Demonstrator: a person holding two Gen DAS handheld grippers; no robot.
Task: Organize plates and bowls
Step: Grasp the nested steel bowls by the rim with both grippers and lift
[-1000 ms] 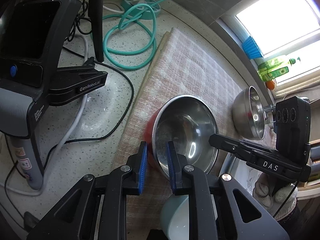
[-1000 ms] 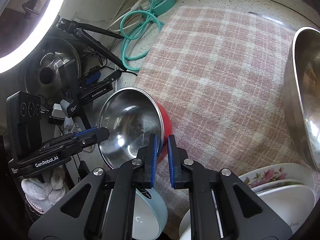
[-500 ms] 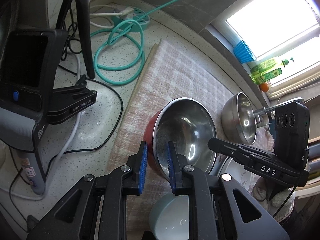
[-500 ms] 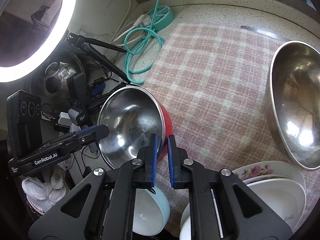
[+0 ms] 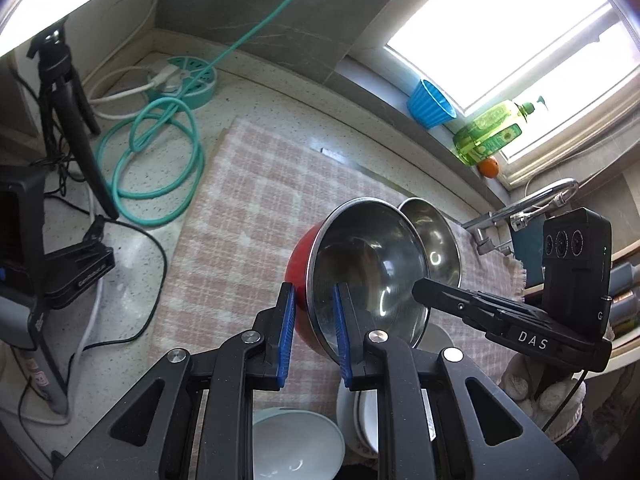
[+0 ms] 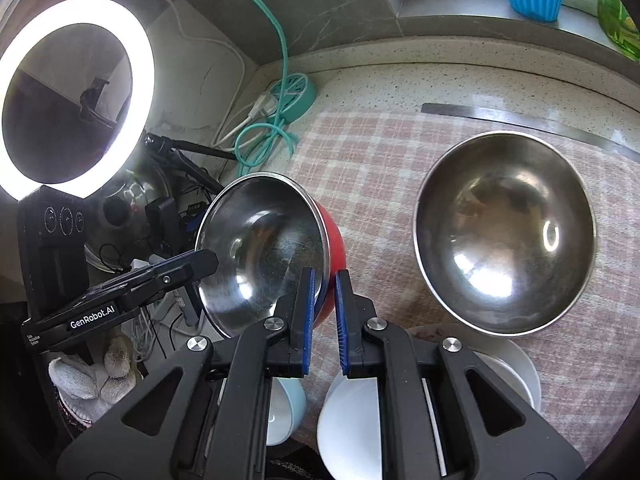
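A red bowl with a steel inside (image 5: pixel 368 264) (image 6: pixel 264 248) hangs tilted above the checked cloth, held from both sides. My left gripper (image 5: pixel 314 320) is shut on its near rim, one pad inside and one on the red wall. My right gripper (image 6: pixel 322 304) is shut on the opposite rim in the same way. A large steel bowl (image 6: pixel 504 232) (image 5: pixel 436 236) rests on the cloth to the right. Below the grippers sit a light blue bowl (image 5: pixel 296 444) (image 6: pixel 286 408), a white bowl (image 6: pixel 352 428) and stacked white plates (image 6: pixel 508 364).
The pink checked cloth (image 5: pixel 256 216) covers the speckled counter. A coiled teal cable (image 5: pixel 160 160), a power strip (image 6: pixel 292 92), a tripod (image 5: pixel 68 120) and a ring light (image 6: pixel 80 92) crowd the left. A blue cup (image 5: pixel 430 106), green bottle (image 5: pixel 492 132) and faucet (image 5: pixel 532 200) line the window side.
Both grippers have risen with the red bowl, which now hangs higher above the cloth. The large steel bowl has come fully into the right wrist view.
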